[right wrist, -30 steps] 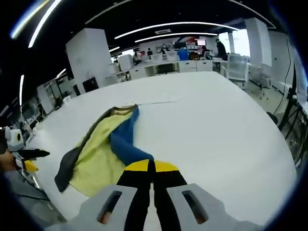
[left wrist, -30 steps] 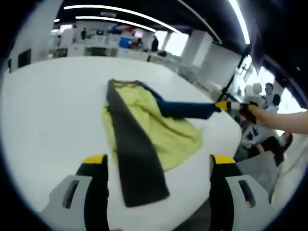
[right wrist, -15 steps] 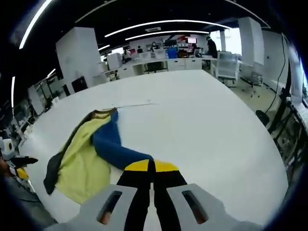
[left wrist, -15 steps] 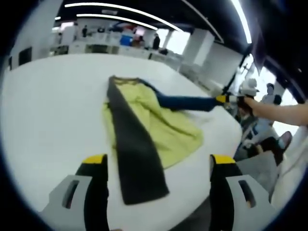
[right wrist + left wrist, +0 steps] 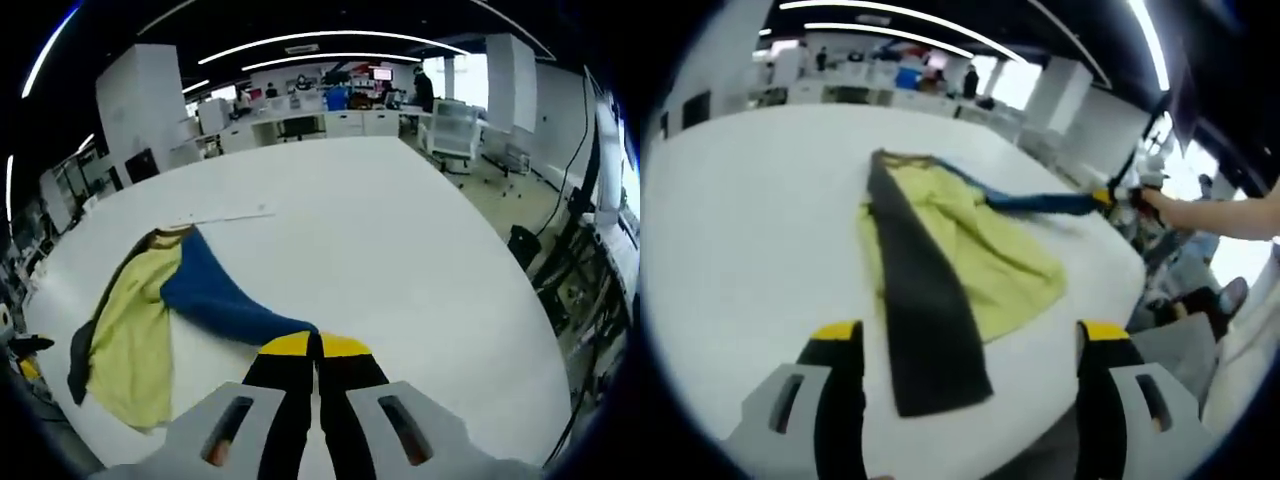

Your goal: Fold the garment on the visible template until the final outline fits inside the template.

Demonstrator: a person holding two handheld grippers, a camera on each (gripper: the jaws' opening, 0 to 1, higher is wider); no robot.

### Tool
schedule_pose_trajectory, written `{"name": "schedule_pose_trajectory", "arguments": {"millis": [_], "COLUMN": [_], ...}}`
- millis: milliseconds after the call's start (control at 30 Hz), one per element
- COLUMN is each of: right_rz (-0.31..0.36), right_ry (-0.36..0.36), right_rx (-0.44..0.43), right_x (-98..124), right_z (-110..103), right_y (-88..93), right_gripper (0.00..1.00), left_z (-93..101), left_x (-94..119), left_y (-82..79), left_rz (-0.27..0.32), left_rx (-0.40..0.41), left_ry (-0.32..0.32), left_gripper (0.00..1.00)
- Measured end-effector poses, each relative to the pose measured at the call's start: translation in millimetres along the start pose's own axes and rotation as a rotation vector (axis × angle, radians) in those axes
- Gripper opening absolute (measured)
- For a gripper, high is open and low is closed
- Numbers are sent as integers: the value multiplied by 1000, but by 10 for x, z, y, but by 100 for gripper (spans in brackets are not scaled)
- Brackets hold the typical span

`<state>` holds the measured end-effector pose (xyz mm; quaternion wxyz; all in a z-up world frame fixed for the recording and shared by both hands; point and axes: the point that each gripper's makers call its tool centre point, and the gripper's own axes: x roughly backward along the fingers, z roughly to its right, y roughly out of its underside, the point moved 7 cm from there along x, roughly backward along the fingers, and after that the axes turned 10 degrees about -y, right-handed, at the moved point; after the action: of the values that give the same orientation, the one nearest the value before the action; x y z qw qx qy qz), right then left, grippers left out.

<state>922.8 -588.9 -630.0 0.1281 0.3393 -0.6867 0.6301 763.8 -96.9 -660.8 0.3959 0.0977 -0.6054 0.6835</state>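
One garment (image 5: 940,255) on one white table (image 5: 740,230). Right gripper (image 5: 320,345) clamped, apparently on its blue sleeve (image 5: 215,300). Left gripper (image 5: 970,335) spread wide, holding nothing.

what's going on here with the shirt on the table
A person is working a garment on a white table with two handheld grippers. The right gripper is shut on the blue sleeve, pulling it out sideways. The left gripper hangs open above the near edge, holding nothing. The garment is not yet folded.

Garment (image 5: 940,240) on white table (image 5: 740,220)
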Motion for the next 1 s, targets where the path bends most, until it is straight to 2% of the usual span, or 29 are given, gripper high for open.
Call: {"name": "schedule_pose_trajectory", "arguments": {"millis": [133, 500, 600, 1000], "right_rz": [-4, -22, -31, -100], "right_ry": [-5, -23, -20, -30], "right_rx": [-2, -11, -20, -59], "right_x": [-70, 130, 170, 78], "right_z": [108, 105, 198, 399], "right_y": [-9, -107, -118, -95], "right_gripper": [1, 1, 1, 1], "left_z": [3, 43, 45, 63], "left_x": [-10, -38, -45, -56], "left_y": [-11, -6, 8, 15], "left_rz": [3, -3, -6, -9], "left_rx": [6, 6, 6, 10], "left_ry": [-4, 4, 5, 6], "left_gripper": [83, 83, 83, 83]}}
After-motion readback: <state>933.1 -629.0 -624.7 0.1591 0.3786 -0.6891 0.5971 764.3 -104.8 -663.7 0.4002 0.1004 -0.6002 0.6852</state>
